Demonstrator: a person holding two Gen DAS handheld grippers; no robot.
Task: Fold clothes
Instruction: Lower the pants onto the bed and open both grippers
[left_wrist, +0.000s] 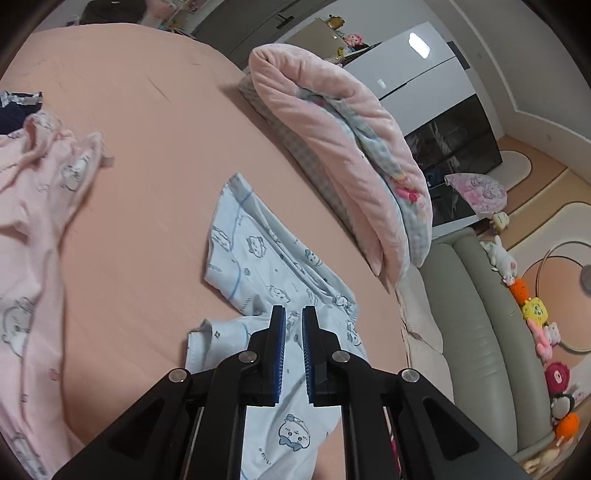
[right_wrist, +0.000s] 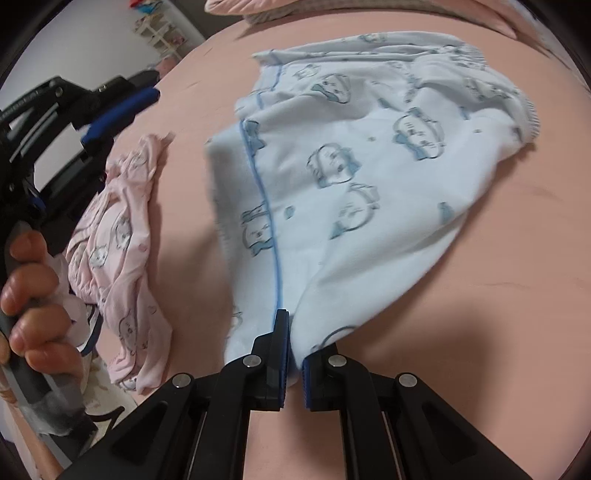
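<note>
A light blue pyjama garment (left_wrist: 258, 258) with cartoon prints lies crumpled on the peach bed sheet (left_wrist: 147, 129). In the right wrist view the same garment (right_wrist: 362, 177) spreads ahead. My right gripper (right_wrist: 293, 332) is shut on the garment's near edge and lifts it slightly. My left gripper (left_wrist: 293, 314) hovers over the garment with a narrow gap between its blue pads and nothing held; it also shows in the right wrist view (right_wrist: 122, 107), held by a hand at the left. A pink pyjama piece (left_wrist: 37, 221) lies to the left (right_wrist: 122, 258).
A folded pink blanket (left_wrist: 351, 147) lies on a checked pillow at the bed's right edge. A grey sofa (left_wrist: 480, 314) with plush toys (left_wrist: 535, 314) stands beyond it. A dark garment (left_wrist: 14, 110) lies at the far left.
</note>
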